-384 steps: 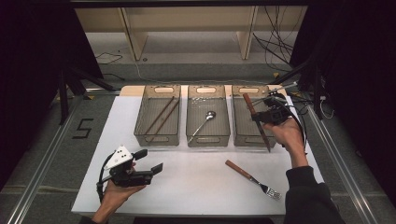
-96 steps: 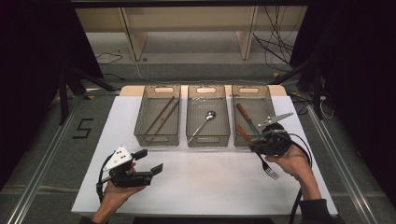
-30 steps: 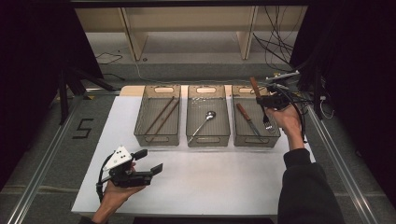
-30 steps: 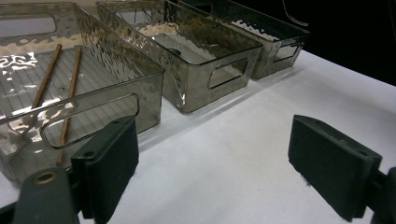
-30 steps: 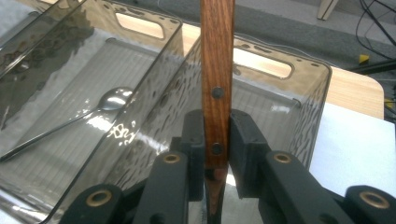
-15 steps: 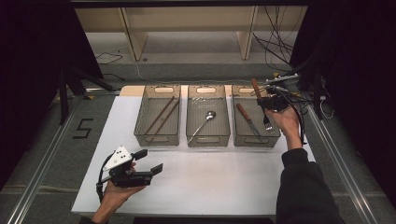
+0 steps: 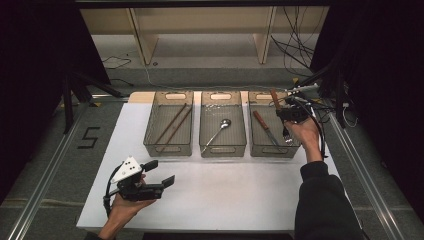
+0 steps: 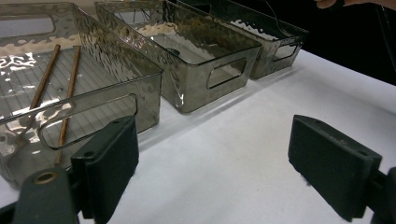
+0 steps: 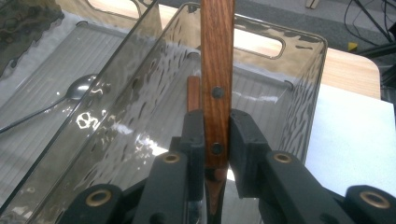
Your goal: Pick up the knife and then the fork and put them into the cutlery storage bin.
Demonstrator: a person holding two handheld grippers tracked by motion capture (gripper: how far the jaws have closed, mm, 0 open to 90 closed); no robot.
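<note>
My right gripper (image 7: 288, 114) is shut on a wooden-handled fork (image 7: 274, 99) and holds it over the right clear bin (image 7: 274, 150). The handle points away, and the tines (image 7: 286, 134) hang toward the person. In the right gripper view the pads (image 9: 194, 135) pinch the riveted handle (image 9: 217, 70) above the bin. A wooden-handled knife (image 7: 264, 129) lies inside that bin. My left gripper (image 7: 160, 173) rests in a hand at the table's front left, open with nothing between its jaws, as the left gripper view (image 8: 219, 172) shows.
Three clear bins stand in a row at the back of the white table (image 7: 235, 195). The left bin (image 7: 150, 125) holds two chopsticks (image 7: 172, 122), and the middle bin (image 7: 223, 149) holds a spoon (image 7: 218, 131). Cables run off the table's right edge.
The fork lay on the table while the right gripper held the knife; now the knife lies in the right bin and the fork hangs over it. Over the last second, hardly any movement.
</note>
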